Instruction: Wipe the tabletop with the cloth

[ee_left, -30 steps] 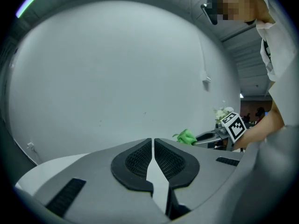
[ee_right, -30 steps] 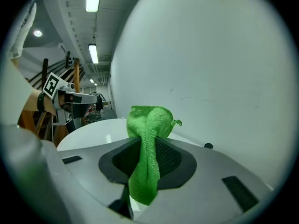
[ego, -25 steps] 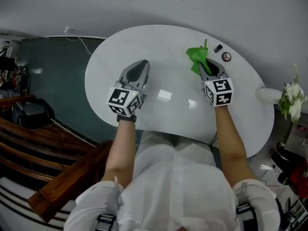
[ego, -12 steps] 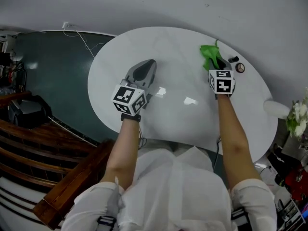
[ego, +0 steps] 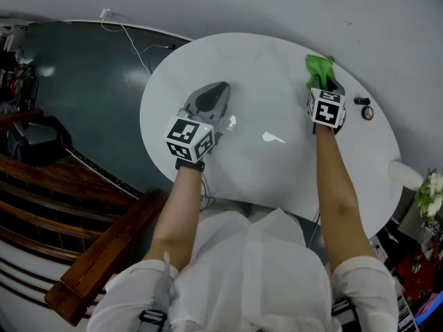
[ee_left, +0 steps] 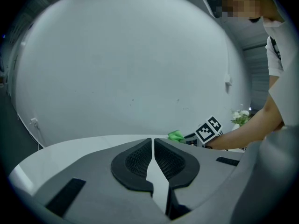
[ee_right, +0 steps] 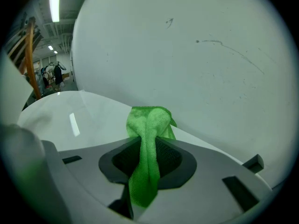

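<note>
Head view has my right tool (ego: 323,81) clamped on the cloth (ego: 318,65) at the far edge of the surface (ego: 277,171), cloth bunched ahead of its tips, while my left tool (ego: 213,95), closed and empty, sits well left, so I'd sweep leftward
</note>
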Available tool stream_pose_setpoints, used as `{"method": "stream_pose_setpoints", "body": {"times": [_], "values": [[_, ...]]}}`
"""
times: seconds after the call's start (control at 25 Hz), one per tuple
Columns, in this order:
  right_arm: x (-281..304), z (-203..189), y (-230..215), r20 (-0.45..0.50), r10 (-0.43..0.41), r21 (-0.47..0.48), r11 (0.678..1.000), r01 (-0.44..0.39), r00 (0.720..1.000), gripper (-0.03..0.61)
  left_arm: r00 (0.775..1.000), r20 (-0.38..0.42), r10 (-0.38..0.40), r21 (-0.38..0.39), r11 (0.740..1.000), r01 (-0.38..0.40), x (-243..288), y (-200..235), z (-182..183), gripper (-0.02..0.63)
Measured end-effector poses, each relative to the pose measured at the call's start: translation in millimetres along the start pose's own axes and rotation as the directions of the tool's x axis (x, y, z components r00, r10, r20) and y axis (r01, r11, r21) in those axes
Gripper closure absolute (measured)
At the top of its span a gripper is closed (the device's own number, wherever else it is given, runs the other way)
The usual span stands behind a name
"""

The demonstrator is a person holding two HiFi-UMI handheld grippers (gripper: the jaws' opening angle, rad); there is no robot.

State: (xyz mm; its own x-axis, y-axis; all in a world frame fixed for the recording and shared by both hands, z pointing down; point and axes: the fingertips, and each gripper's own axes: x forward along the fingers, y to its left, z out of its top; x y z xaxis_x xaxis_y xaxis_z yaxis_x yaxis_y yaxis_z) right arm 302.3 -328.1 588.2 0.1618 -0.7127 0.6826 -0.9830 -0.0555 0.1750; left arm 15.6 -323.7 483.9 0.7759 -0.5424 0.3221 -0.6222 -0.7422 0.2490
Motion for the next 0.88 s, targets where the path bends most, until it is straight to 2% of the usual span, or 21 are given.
{"method": "stream_pose_setpoints", "body": {"times": [0.4, 0.68, 0.88], "values": [[29, 58, 106, 0.012, 0.041, -0.050, 0.998, -0.040, 0.999, 0.495, 0.998, -0.007, 0.059, -0.007, 0.998, -0.059, -53, 63, -6, 0.584], [32, 94, 192, 0.039, 0.128, -0.088, 0.988, -0.124, 0.991, 0.495, 0.996, -0.007, 0.091, -0.012, 0.996, -0.092, -86, 98, -7, 0.583], [31, 112, 258, 0.049, 0.210, -0.153, 0.968, -0.200, 0.976, 0.495, 0.994, -0.014, 0.105, -0.017, 0.994, -0.106, -104, 116, -11, 0.584]]}}
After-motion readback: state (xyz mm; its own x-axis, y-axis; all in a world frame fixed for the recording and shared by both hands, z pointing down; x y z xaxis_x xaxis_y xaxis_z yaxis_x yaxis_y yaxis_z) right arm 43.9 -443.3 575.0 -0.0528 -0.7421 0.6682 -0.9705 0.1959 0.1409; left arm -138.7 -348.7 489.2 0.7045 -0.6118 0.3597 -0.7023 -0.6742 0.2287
